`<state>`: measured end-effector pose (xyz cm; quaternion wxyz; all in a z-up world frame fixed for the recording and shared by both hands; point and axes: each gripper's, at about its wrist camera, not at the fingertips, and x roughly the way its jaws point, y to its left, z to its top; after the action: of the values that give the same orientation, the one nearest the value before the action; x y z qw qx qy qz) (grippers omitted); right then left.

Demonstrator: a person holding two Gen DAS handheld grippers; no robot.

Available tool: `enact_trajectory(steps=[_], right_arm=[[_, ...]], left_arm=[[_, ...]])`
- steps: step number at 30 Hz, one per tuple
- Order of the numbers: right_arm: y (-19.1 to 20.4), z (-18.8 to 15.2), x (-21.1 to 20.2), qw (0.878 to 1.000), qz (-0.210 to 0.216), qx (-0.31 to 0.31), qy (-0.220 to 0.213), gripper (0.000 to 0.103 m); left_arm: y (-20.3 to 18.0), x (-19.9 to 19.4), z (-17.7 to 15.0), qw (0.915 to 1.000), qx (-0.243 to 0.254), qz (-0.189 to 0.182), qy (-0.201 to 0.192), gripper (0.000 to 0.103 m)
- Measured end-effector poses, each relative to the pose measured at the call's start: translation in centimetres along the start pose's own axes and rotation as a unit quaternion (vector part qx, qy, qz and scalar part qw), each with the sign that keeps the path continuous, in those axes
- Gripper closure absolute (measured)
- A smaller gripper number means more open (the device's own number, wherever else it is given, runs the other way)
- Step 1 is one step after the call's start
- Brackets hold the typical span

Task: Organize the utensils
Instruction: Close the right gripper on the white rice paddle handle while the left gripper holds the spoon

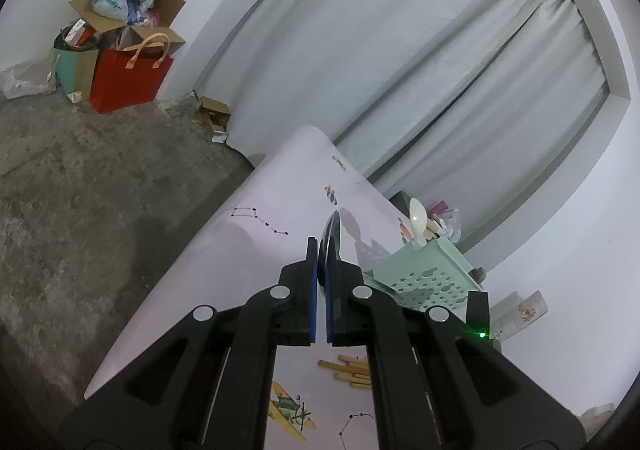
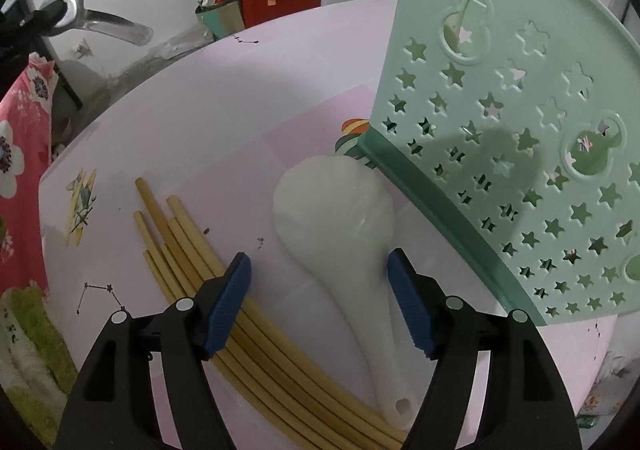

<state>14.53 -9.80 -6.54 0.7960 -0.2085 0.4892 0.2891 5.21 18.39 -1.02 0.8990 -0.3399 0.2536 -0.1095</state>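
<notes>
My left gripper (image 1: 320, 250) is shut on a metal spoon (image 1: 332, 238), held edge-on above the pink table (image 1: 256, 250); the same spoon (image 2: 76, 10) shows at the upper left of the right wrist view. My right gripper (image 2: 318, 270) is open, its blue pads either side of a white rice paddle (image 2: 340, 226) lying flat on the table (image 2: 224, 122). Several wooden chopsticks (image 2: 188, 250) lie just left of the paddle; their ends also show in the left wrist view (image 1: 352, 370). A green perforated utensil basket (image 2: 520, 130) stands right of the paddle; in the left wrist view the basket (image 1: 432, 270) holds a white spoon (image 1: 417, 220).
A red bag (image 1: 128, 78) and cardboard boxes (image 1: 128, 22) stand on the floor by the wall. Grey curtains (image 1: 440, 70) hang behind the table. A pink floral cloth (image 2: 24, 154) hangs at the left of the right wrist view.
</notes>
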Motion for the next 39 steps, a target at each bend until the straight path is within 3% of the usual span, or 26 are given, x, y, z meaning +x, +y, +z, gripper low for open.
enact_trajectory(steps=[14,21,39], right_arm=[[-0.4,0.5,0.6,0.999,0.012,0.033,0.007,0.034],[-0.1,0.7,0.5,0.999,0.011,0.043,0.004,0.048],[-0.2,-0.2,-0.2,0.998,0.005,0.062,-0.016,0.063]], left_arm=[[1.2,0.8,-0.2,0.9997,-0.015,0.013,0.012,0.101],[1.2,0.8,-0.2,0.9997,-0.016,0.013,0.010,0.101],[1.5,0.4,-0.3,0.9997,-0.020,0.013,0.008,0.101]])
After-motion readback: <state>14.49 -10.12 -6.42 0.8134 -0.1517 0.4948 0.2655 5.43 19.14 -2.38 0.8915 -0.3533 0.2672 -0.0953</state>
